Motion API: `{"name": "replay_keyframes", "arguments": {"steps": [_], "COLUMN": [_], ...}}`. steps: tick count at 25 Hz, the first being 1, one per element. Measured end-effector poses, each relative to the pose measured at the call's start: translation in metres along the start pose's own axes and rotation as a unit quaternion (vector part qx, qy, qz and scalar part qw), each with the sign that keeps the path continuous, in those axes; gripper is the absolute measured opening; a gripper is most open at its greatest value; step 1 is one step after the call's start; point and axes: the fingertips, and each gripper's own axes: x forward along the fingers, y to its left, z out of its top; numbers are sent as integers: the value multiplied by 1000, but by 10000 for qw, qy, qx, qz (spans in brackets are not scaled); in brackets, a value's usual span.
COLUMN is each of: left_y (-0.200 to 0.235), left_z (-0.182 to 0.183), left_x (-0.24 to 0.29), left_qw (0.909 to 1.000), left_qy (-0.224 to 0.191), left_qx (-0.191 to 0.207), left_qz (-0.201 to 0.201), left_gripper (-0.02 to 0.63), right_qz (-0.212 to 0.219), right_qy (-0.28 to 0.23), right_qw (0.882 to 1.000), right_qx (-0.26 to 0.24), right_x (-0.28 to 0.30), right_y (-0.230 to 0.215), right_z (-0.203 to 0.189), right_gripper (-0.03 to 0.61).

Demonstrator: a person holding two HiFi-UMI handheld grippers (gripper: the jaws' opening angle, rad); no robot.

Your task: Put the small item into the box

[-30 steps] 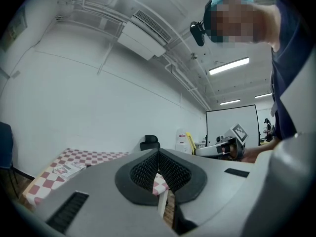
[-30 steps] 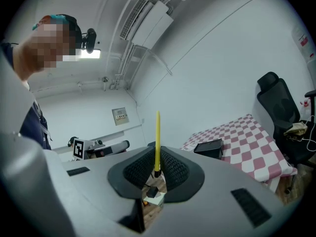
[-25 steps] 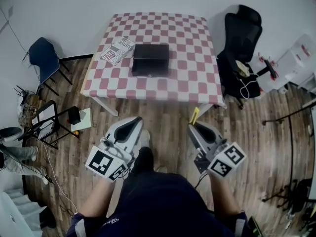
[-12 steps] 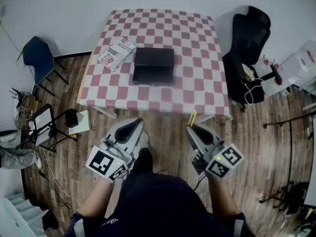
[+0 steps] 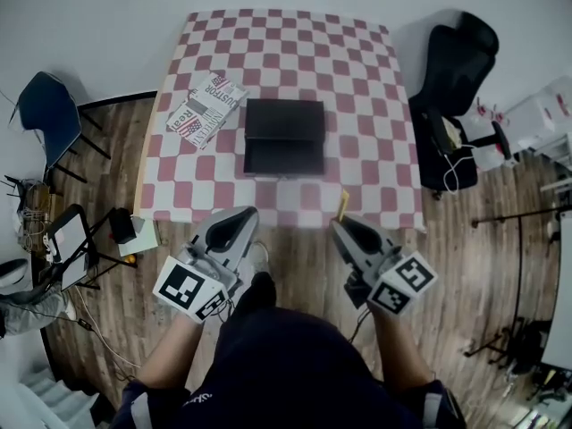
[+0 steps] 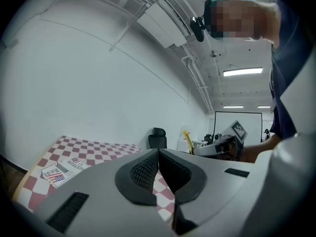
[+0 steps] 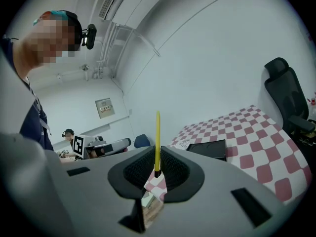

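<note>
On the checkered table [image 5: 357, 79] rest a black box [image 5: 284, 137] and printed paper [image 5: 206, 107].

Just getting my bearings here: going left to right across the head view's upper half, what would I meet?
Blue chair → printed paper packet → black rectangular box → black office chair.

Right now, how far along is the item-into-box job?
Done: the right gripper is shut on the thin yellow item, which stands upright between its jaws. In hand: it is by the near edge of the checkered table, short of the black box. Left: get over the box and release the item inside. The left gripper is shut and empty.
</note>
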Motion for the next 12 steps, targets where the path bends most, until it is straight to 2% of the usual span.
{"name": "replay_keyframes", "arguments": {"steps": [12], "left_y": [96], "left_z": [11], "left_x": [29], "left_qw": [9995], "left_qy": [109], "left_qx": [-192], "left_qz": [-221], "left_gripper": [34], "right_qz": [-384], "right_qy": [307], "right_qw": [9988], "right_qx": [-28], "right_x": [89], "right_y": [-37], "right_z": [24], "right_gripper": [52]}}
